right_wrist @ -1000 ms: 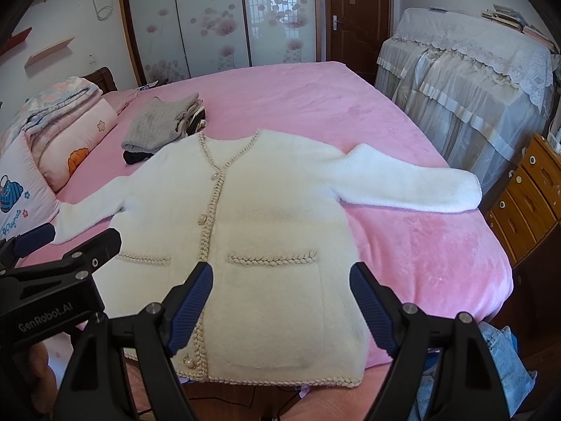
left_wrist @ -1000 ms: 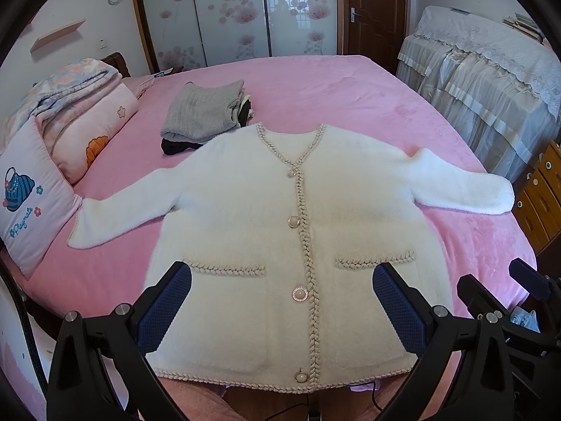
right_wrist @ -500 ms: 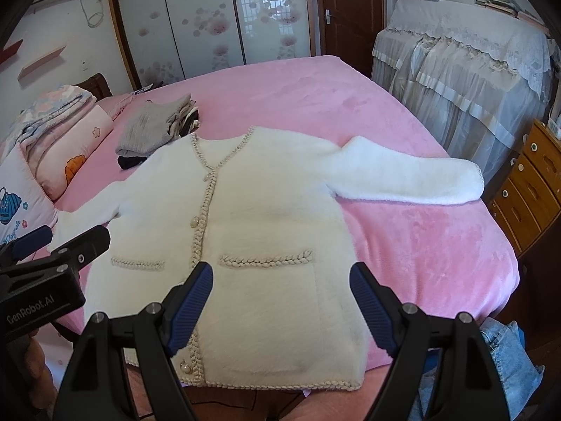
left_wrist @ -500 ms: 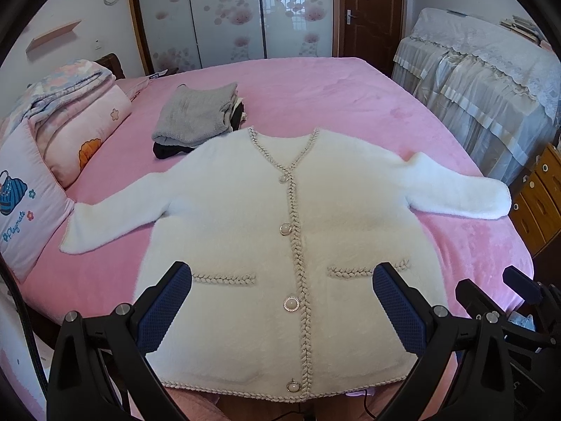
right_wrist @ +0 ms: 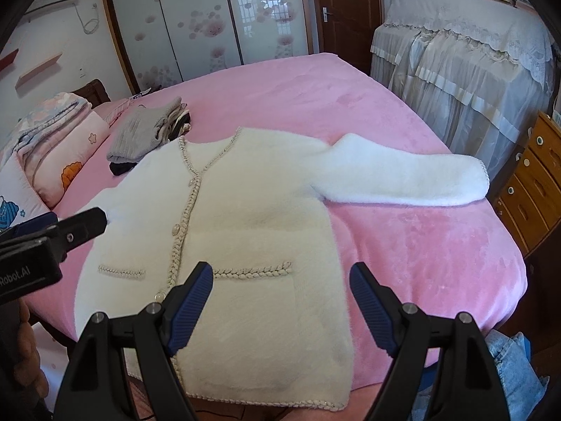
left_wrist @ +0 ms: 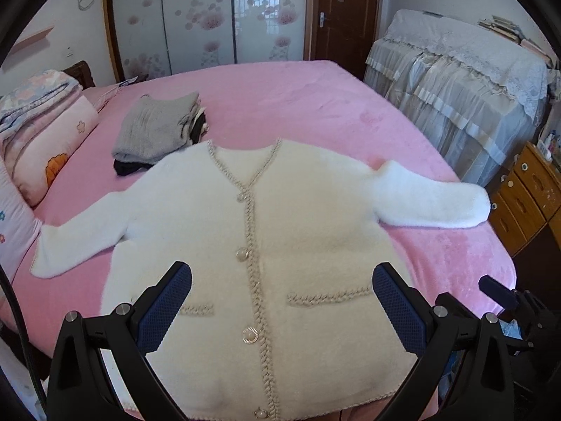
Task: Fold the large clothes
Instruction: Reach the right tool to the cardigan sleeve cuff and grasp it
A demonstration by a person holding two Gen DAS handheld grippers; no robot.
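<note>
A fluffy white cardigan (left_wrist: pixel 298 238) (right_wrist: pixel 252 217) with braided trim and pearl buttons lies flat, front up, on the pink bed (left_wrist: pixel 315 105) (right_wrist: pixel 420 245), both sleeves spread out. My left gripper (left_wrist: pixel 280 280) hovers above its lower half, open, with nothing between its blue pads. My right gripper (right_wrist: pixel 280 280) hangs open over the right pocket near the hem, also holding nothing. The left gripper's body shows at the left edge of the right wrist view, and the right gripper's body at the lower right of the left wrist view.
A folded grey garment stack (left_wrist: pixel 157 129) (right_wrist: pixel 147 129) lies beyond the left shoulder. Pillows and a folded quilt (left_wrist: pixel 38 122) sit at the left. A lace-covered piece of furniture (left_wrist: pixel 473 80) and wooden drawers (right_wrist: pixel 533 182) stand to the right. Jeans (right_wrist: pixel 515 368) lie low at the right.
Both grippers have drifted across the bed, so the cardigan sits slightly differently in each view; the right one sits a little lower. Jaws stay wide, and the cardigan has not moved.
</note>
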